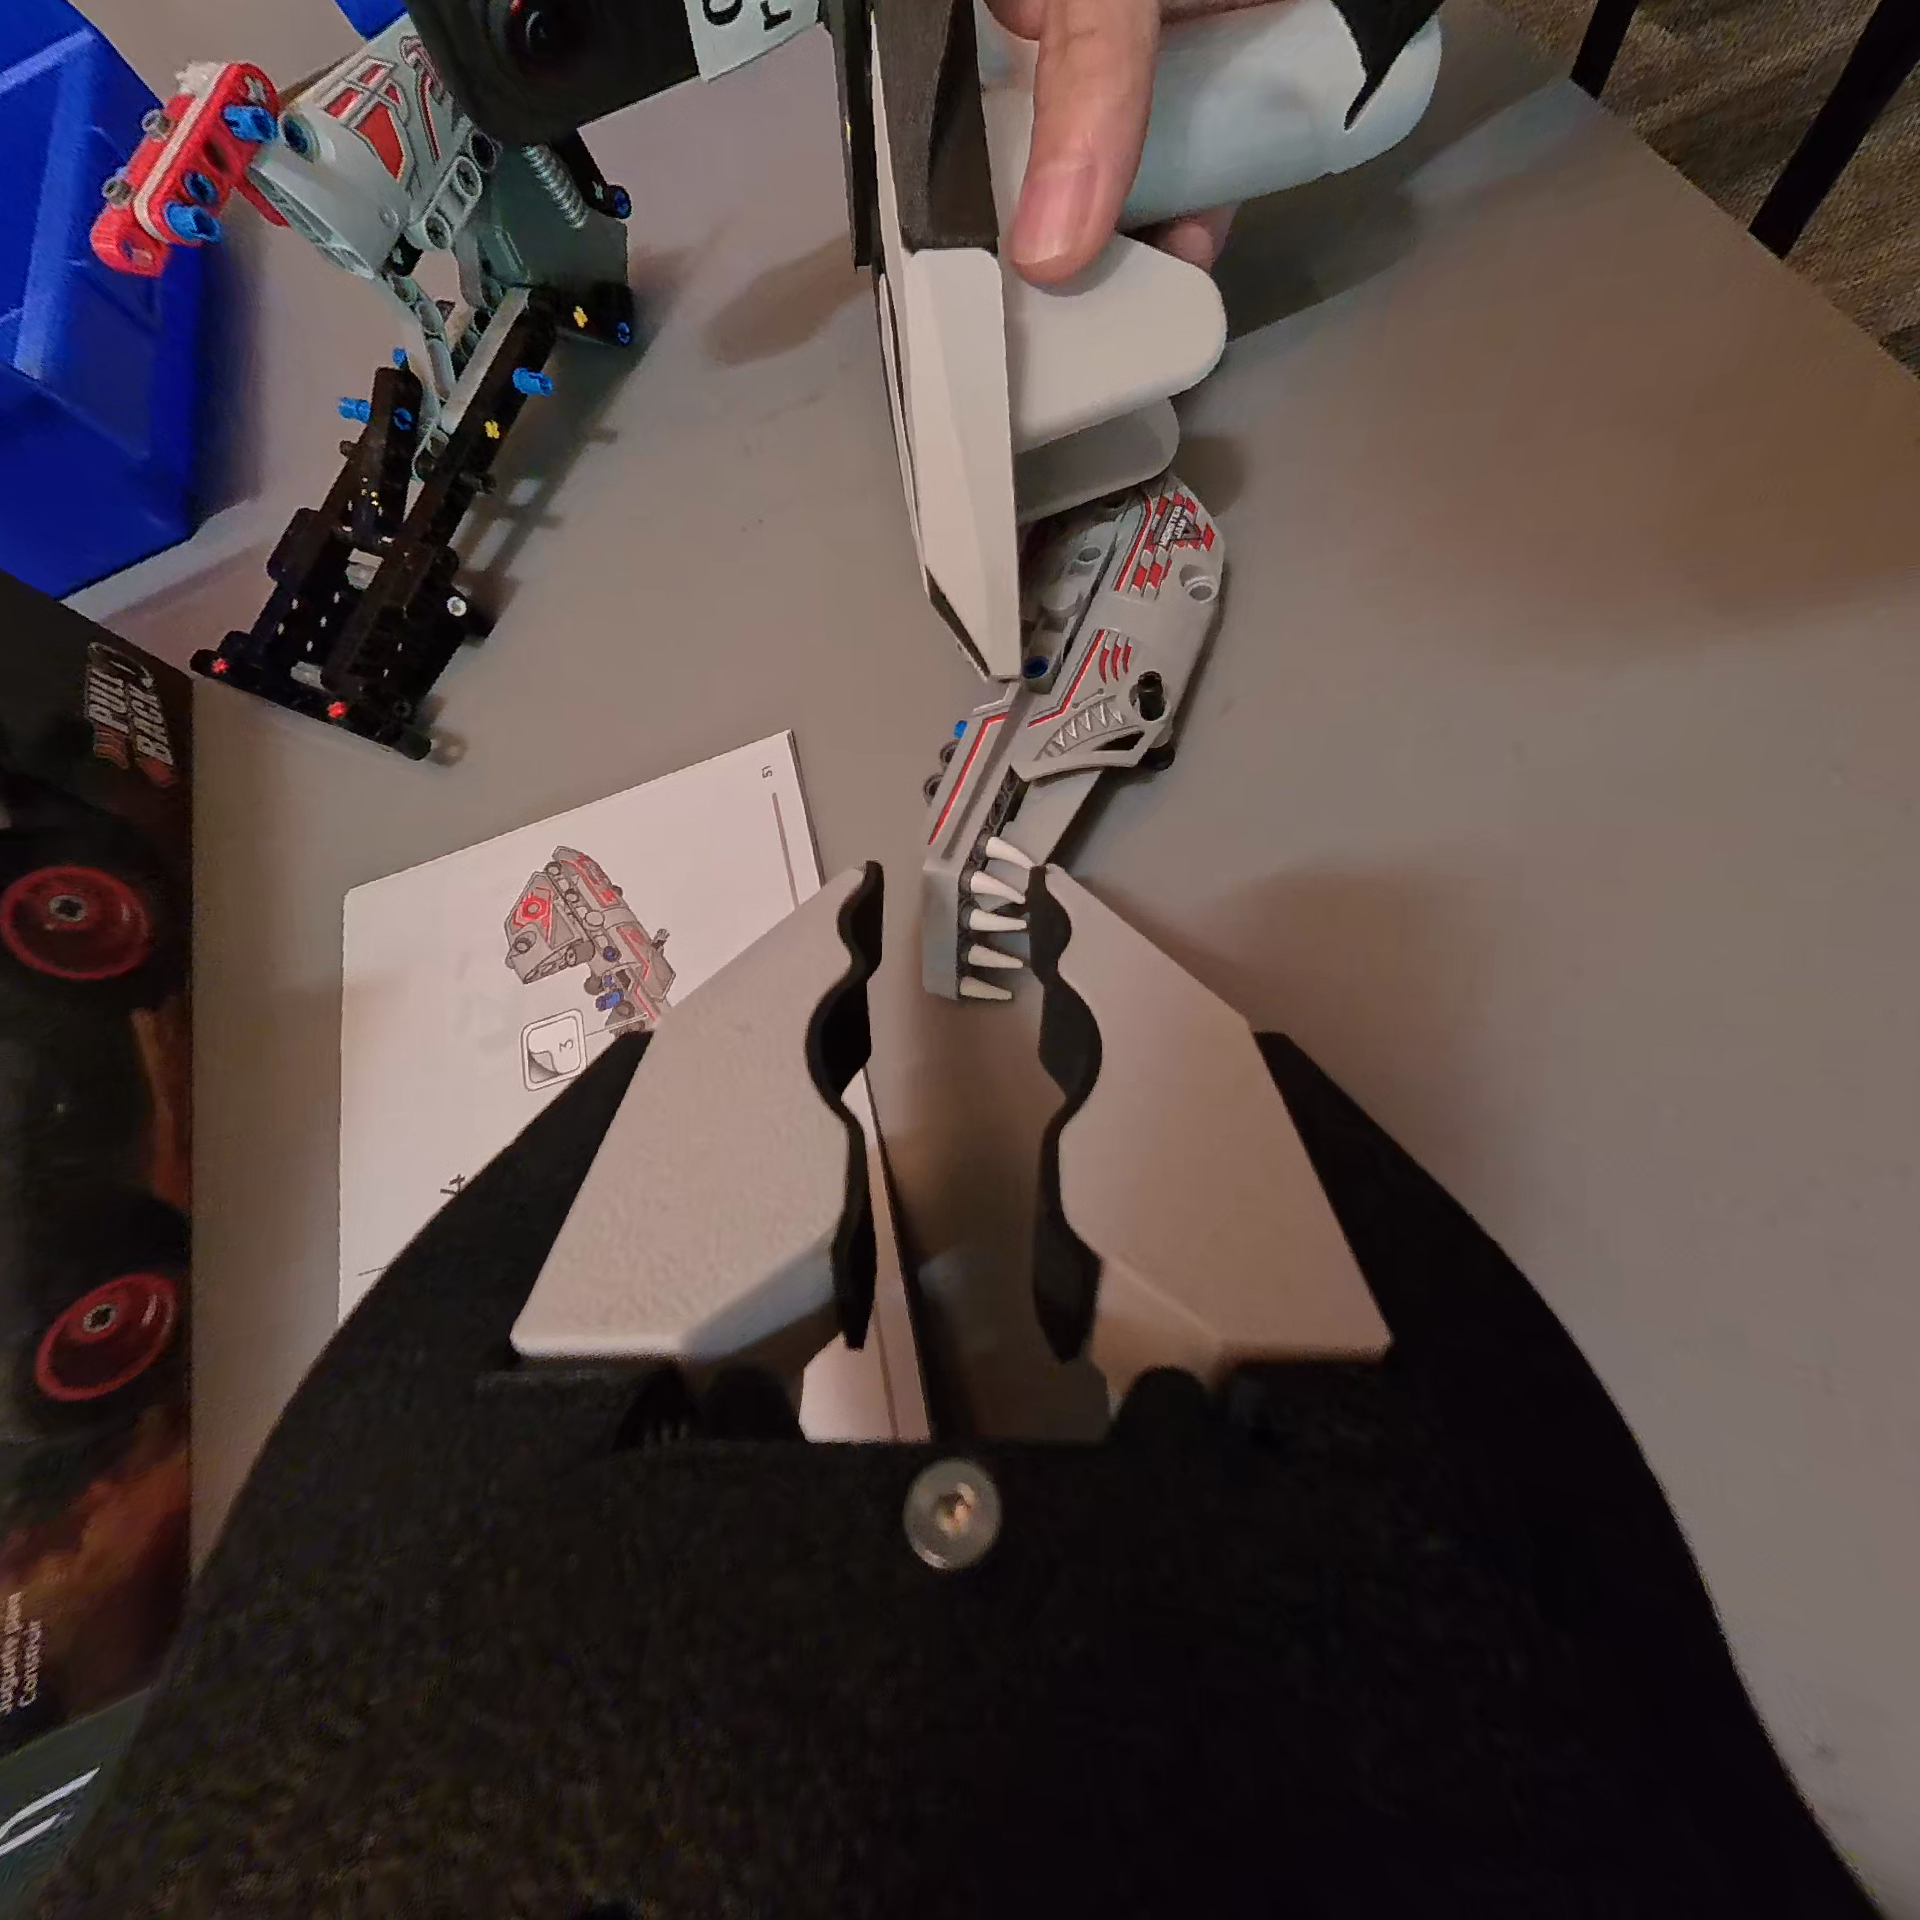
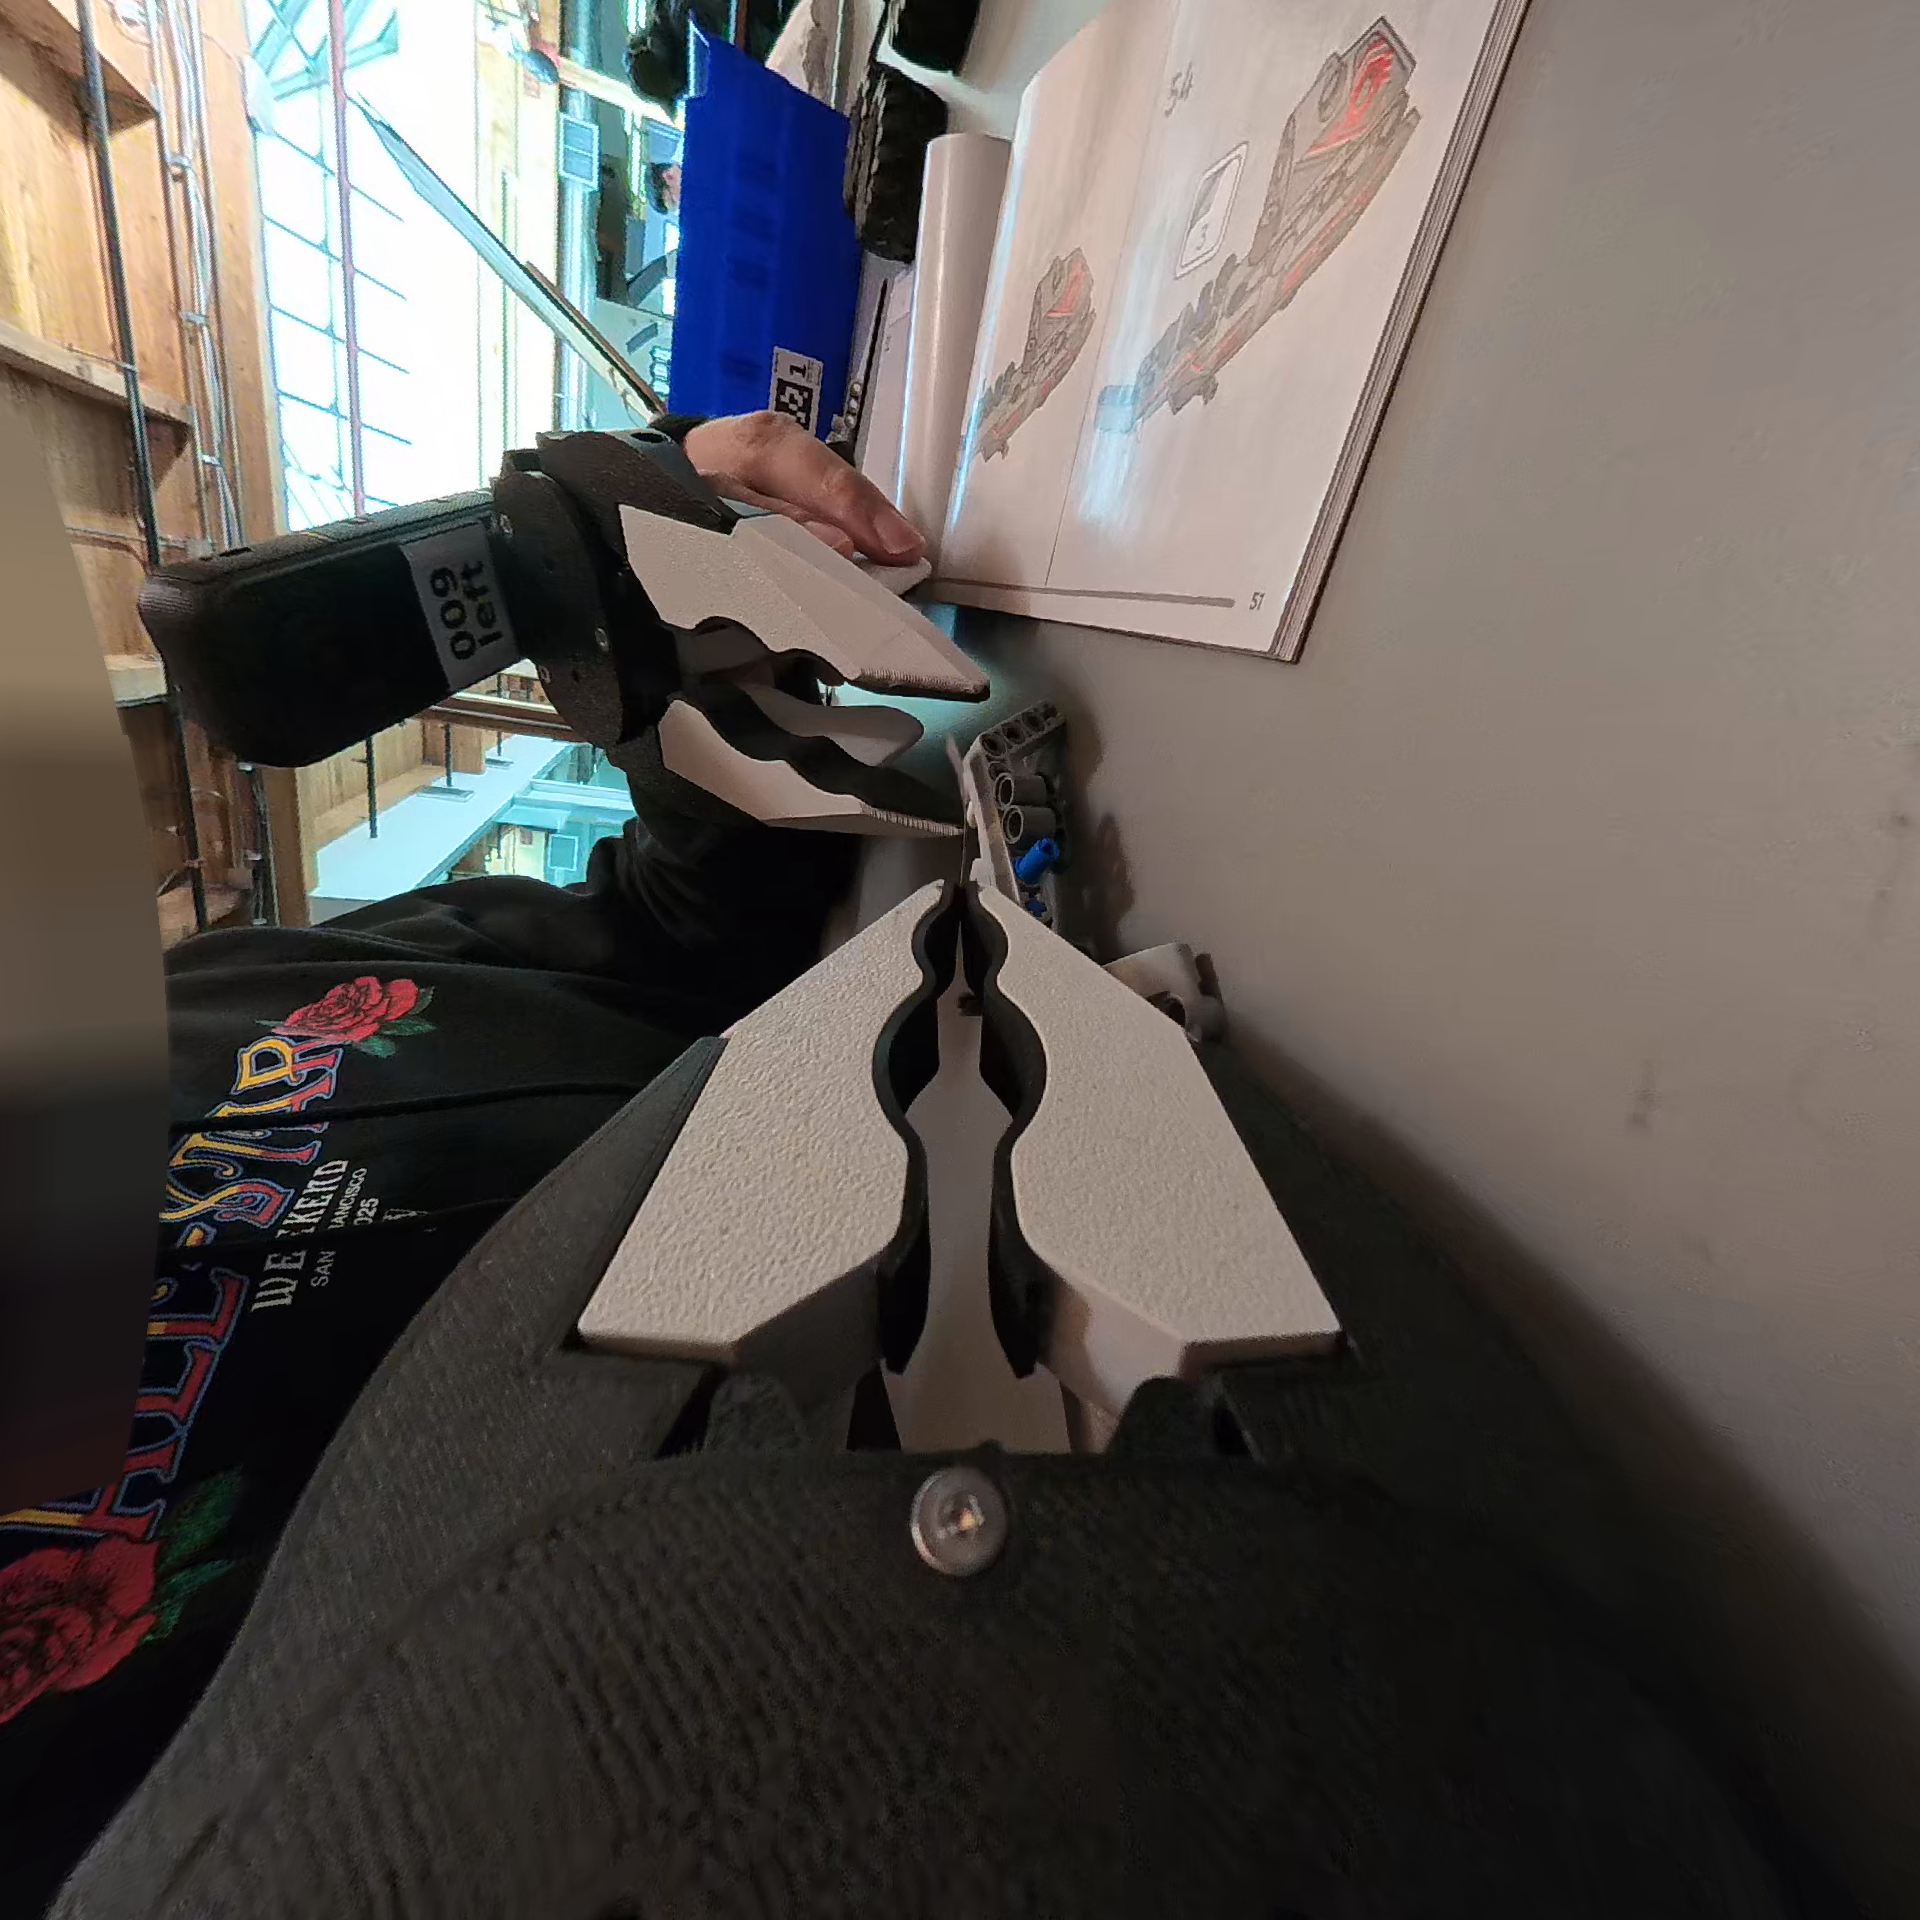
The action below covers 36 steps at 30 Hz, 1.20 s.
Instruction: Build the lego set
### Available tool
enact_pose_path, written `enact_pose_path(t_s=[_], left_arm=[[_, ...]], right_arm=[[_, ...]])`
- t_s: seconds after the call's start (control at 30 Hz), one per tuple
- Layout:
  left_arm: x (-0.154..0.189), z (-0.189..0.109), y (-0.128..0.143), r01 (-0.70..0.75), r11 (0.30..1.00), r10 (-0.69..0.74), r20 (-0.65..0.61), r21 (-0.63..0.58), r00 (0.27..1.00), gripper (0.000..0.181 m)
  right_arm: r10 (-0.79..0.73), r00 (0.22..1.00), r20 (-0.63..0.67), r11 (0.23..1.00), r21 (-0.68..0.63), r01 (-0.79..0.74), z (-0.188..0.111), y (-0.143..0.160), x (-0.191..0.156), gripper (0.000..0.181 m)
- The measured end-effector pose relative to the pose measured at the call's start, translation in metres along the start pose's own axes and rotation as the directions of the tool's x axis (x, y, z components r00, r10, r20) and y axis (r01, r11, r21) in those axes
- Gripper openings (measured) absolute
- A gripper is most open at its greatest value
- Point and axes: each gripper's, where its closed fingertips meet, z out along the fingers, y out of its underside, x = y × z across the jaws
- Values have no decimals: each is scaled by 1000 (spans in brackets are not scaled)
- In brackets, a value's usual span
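A grey Lego shark-head piece (image 1: 1081,717) with red markings and white teeth lies on the grey table (image 1: 1507,831). My right gripper (image 1: 992,655) comes down from the top of the left wrist view and is shut on its upper edge. In the right wrist view its tips (image 2: 961,899) are pressed together on the piece's thin edge (image 2: 1013,800). My left gripper (image 1: 961,894) is open, its fingertips on either side of the toothed end. It also shows in the right wrist view (image 2: 966,758), open, just above the piece.
A black Lego chassis (image 1: 395,520) with grey and red parts stands at the back left by a blue bin (image 1: 73,312). The open instruction booklet (image 1: 582,935) lies left of my left gripper and the set's box (image 1: 83,1039) at the far left. A person in a black shirt (image 2: 416,1039) sits close. The tips of both grippers are at nearly the same place.
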Motion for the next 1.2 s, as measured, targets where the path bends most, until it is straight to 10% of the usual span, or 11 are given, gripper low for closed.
enact_pose_path(t_s=[1.2], left_arm=[[4,1,-3,91,996,-90,-49,18,995,12]], right_arm=[[14,999,29,1000,-13,-14,-2,4,-1,0]])
